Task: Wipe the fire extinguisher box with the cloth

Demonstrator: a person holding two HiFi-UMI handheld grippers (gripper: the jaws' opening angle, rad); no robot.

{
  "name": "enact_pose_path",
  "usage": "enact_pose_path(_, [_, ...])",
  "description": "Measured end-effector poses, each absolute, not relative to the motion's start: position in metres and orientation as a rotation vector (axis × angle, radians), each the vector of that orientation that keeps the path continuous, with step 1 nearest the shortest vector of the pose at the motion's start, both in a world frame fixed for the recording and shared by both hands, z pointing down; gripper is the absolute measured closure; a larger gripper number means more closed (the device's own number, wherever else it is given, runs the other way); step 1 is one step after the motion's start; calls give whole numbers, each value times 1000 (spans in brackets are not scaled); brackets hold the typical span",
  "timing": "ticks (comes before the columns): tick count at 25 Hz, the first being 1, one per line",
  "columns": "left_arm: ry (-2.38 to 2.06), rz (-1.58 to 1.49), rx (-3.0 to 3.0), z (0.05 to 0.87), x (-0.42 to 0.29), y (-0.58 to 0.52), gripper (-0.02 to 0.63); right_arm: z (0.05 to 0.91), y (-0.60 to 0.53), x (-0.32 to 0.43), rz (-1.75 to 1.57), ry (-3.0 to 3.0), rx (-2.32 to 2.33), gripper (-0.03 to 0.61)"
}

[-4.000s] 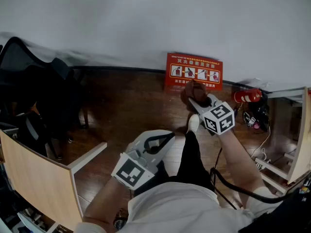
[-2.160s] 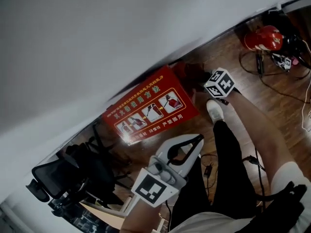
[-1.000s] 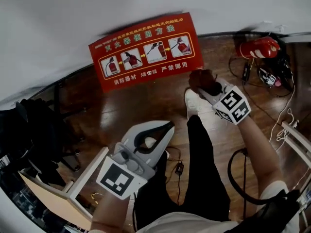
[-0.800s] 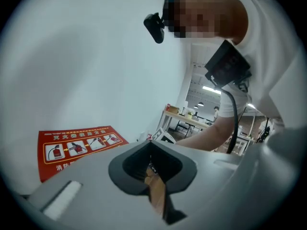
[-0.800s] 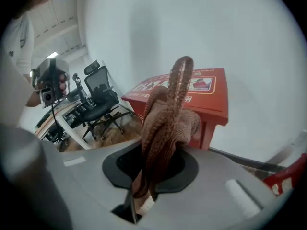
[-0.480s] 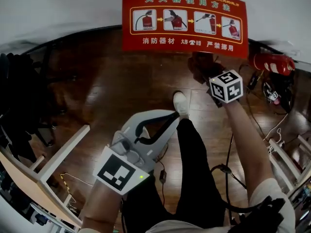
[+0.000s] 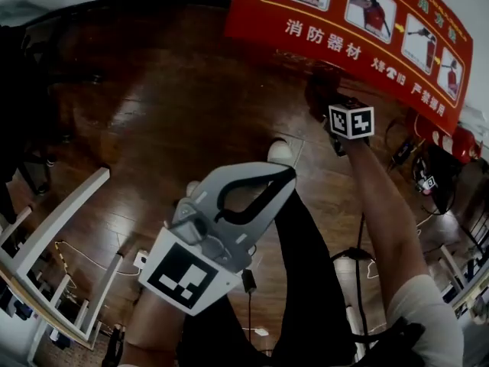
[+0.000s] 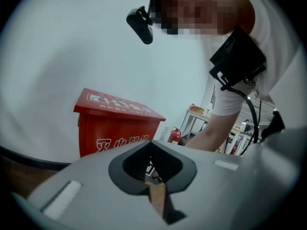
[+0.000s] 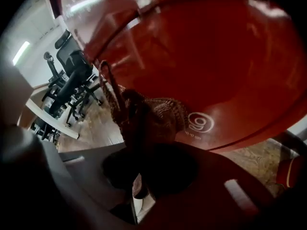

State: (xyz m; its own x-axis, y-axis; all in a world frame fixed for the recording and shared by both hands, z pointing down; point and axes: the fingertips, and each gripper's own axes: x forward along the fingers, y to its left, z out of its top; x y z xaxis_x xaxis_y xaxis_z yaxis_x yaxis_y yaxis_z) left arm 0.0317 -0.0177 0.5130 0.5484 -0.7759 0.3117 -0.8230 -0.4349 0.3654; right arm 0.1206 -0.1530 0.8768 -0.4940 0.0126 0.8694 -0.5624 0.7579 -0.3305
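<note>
The red fire extinguisher box (image 7: pixel 359 21) stands against the wall, its top printed with instruction pictures. My right gripper (image 7: pixel 330 107) is shut on a dark brown cloth (image 7: pixel 321 90) and presses it to the box's front below the top edge. In the right gripper view the bunched cloth (image 9: pixel 151 114) lies flat on the glossy red front (image 9: pixel 216 56), hiding the right gripper (image 9: pixel 146 150). My left gripper (image 7: pixel 287 177) hangs near my body, shut and empty. The left gripper (image 8: pixel 151 146) faces the box (image 8: pixel 115 123) from a distance.
A red fire extinguisher (image 7: pixel 452 142) lies on the wooden floor right of the box, with black cables (image 7: pixel 361 235) around it. A white table frame (image 7: pixel 53 228) stands at the left. My leg and white shoe (image 7: pixel 280 153) are below the box. Office chairs (image 9: pixel 72 85) stand further off.
The head view has swung closer to the box, which now fills the top right. My right gripper with the cloth has stayed at the box's front. The left gripper has stayed shut near my body.
</note>
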Motion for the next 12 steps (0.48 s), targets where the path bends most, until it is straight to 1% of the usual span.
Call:
enact_pose_path(3, [-1328,116,2303,523,18,-15,614,894,-151,120,746,-1938,429,517])
enact_pose_path(5, [-1335,110,2282,525,11,-8,614,880,-142,116,731,-1952,424,517])
enact_pose_path(8, [-1347,92,2249,514,8,4,614,818,-117,103,690,-2032,353,517])
enact_pose_path(12, [-1340,66,2287,486,3,13,614,699,-100,79,645,-2172,298,517])
